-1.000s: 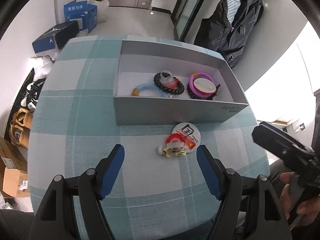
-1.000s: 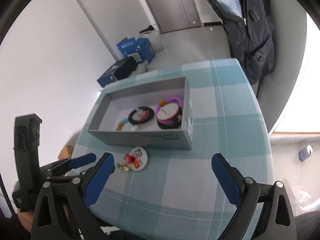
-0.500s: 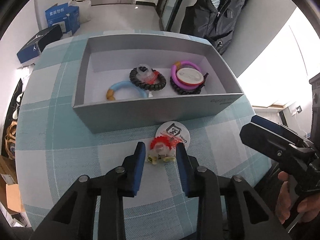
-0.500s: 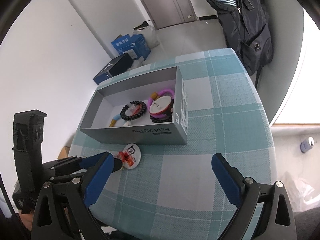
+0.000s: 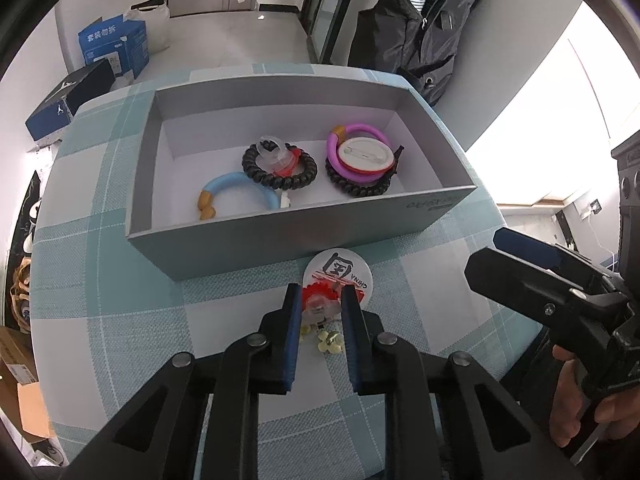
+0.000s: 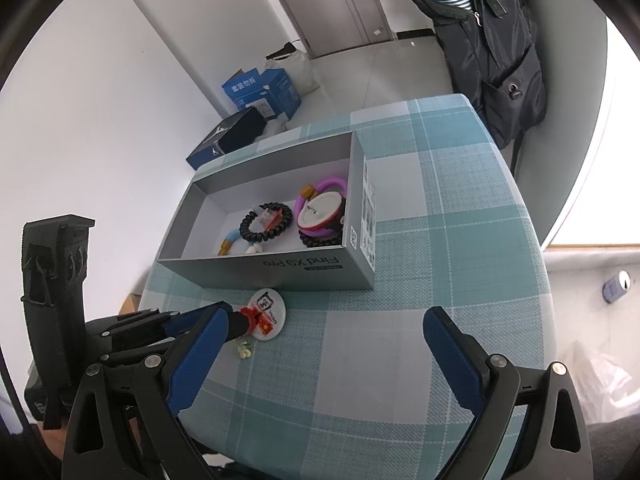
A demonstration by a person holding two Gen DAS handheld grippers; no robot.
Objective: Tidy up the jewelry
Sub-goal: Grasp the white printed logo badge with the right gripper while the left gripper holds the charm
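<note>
1. Red charm sits on the checked tabletop just near of the grey box, partly over a white round badge, and the left gripper has it between its blue fingers.
2. Those fingers have just been closing, and now both pads press the charm's sides: a grip on it.
3. Small pale yellow bits of the charm lie on the cloth just near of the pinch.
4. Inside the box: a light blue bangle at the left, a black bead bracelet in the middle, a purple ring with a white disc at the right.
5. Right gripper hovers over bare cloth to the right, fingers spread wide, nothing between them.
6. From the right wrist view, the left gripper's tip meets the charm at the badge's near-left edge.
7. A dark jacket hangs beyond the far right corner.
</note>
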